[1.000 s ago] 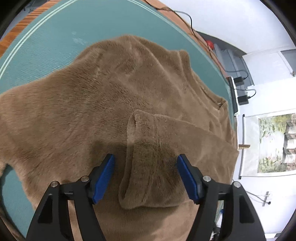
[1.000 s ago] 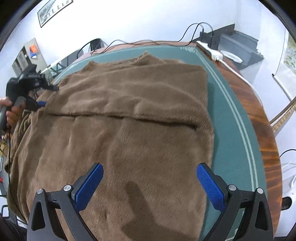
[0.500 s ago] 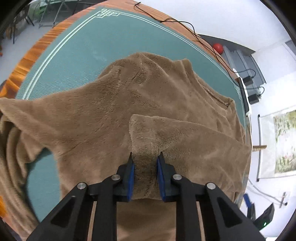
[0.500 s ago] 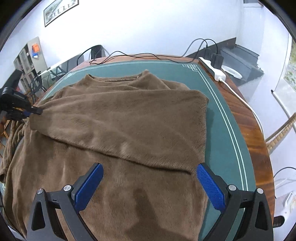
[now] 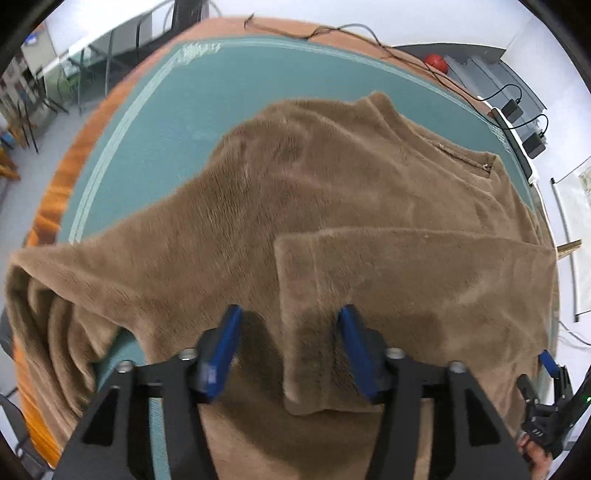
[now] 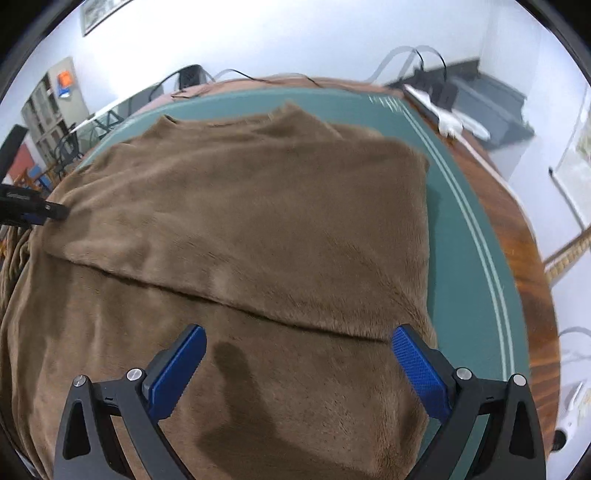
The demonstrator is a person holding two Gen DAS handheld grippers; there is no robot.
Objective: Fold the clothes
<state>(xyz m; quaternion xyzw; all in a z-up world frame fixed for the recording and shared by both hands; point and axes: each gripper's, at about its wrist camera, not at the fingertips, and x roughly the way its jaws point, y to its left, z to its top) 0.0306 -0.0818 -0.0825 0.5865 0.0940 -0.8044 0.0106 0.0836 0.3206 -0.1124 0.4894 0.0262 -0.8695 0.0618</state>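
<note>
A brown fleece sweater (image 5: 332, 184) lies spread on the green table mat (image 5: 166, 122). One sleeve (image 5: 406, 280) is folded across its body, with the cuff end (image 5: 314, 354) lying between the open jaws of my left gripper (image 5: 291, 350), which hold nothing. The other sleeve (image 5: 55, 332) hangs bunched over the table's left edge. In the right wrist view the sweater (image 6: 258, 221) fills the mat (image 6: 461, 258), and the folded sleeve's edge (image 6: 229, 299) runs across it. My right gripper (image 6: 299, 365) is open and empty above the lower part of the sweater. The left gripper (image 6: 33, 214) shows at the far left.
The round wooden table rim (image 6: 517, 240) surrounds the mat. Cables (image 5: 369, 33) and a power strip (image 6: 443, 114) lie at the far edge. A red ball (image 5: 436, 62) sits beyond the table. The right gripper (image 5: 546, 406) shows at the lower right of the left wrist view.
My left gripper was shut on the sleeve's cuff half a second ago and has now opened, letting the sleeve lie folded across the sweater. The right gripper stayed open.
</note>
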